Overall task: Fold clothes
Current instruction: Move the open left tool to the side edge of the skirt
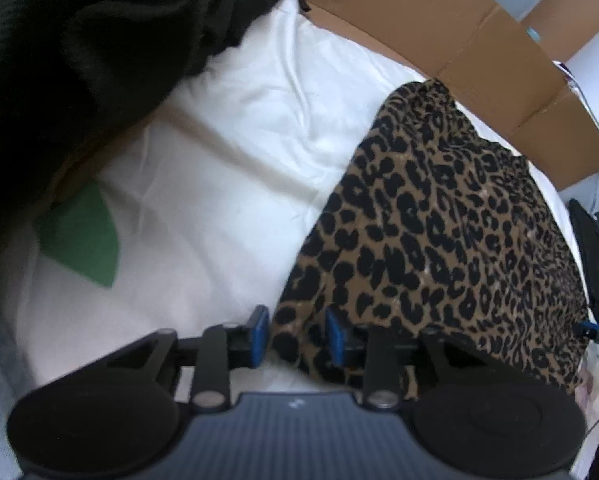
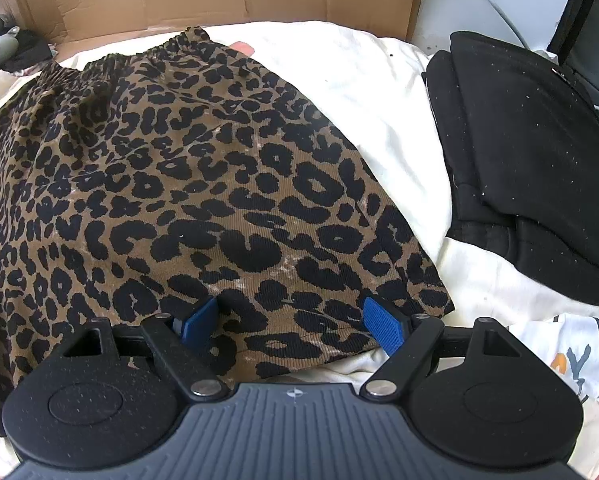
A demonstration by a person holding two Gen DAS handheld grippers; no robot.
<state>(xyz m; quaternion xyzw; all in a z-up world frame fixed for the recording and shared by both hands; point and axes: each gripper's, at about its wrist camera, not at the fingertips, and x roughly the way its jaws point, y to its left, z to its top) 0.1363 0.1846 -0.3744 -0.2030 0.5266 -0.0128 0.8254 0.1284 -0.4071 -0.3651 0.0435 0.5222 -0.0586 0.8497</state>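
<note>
Here, leopard-print skirt [image 2: 187, 184] lies flat on white sheet [image 2: 371, 92]. Left hand-held gripper [image 1: 297, 334] — jaws partly apart around the skirt's corner, pads not pressing. Right hand-held gripper [image 2: 293, 320] spread wide over the hem, nothing gripped. Black garment [image 2: 531, 168] just beside.

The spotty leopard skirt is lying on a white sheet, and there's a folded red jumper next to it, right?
Nearly. The leopard skirt does lie on the white sheet, but the folded jumper beside it is black, not red. The right wrist view shows it clearly.
</note>
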